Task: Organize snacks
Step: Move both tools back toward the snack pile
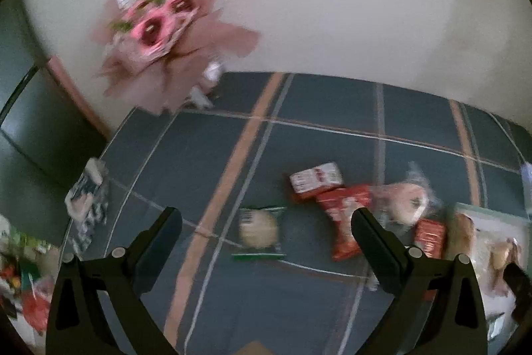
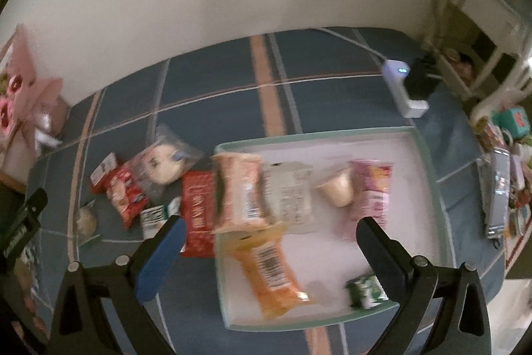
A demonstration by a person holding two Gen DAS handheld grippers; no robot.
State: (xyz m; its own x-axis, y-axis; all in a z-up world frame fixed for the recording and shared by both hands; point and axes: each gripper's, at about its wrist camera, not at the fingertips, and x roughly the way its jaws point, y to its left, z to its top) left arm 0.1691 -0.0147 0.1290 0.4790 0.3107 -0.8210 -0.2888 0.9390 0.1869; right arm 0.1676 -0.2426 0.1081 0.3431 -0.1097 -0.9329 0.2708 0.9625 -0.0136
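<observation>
Through my left claw's camera I count five loose snacks on the blue plaid tablecloth [image 1: 199,305]: a green-edged packet [image 1: 259,230], a red-and-white box [image 1: 316,180], two red packets and a clear bag with a bun [image 1: 407,200]; my left claw [image 1: 266,222] gapes wide, empty, with a pink bouquet [image 1: 159,19] far left. From my right claw's camera, the tray [image 2: 429,175] holds six snacks, an orange packet [image 2: 269,271] nearest. My right claw [image 2: 269,230] hangs spread over it, grasping nothing.

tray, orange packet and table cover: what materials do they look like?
Tray: looks like rigid plastic or coated card, matte white floor with a pale green rim; blur leaves it open.
Orange packet: glossy plastic film, going by its sheen, crimped end and printed barcode.
Table cover: seemingly woven cloth, matte blue plaid with no glare.
</observation>
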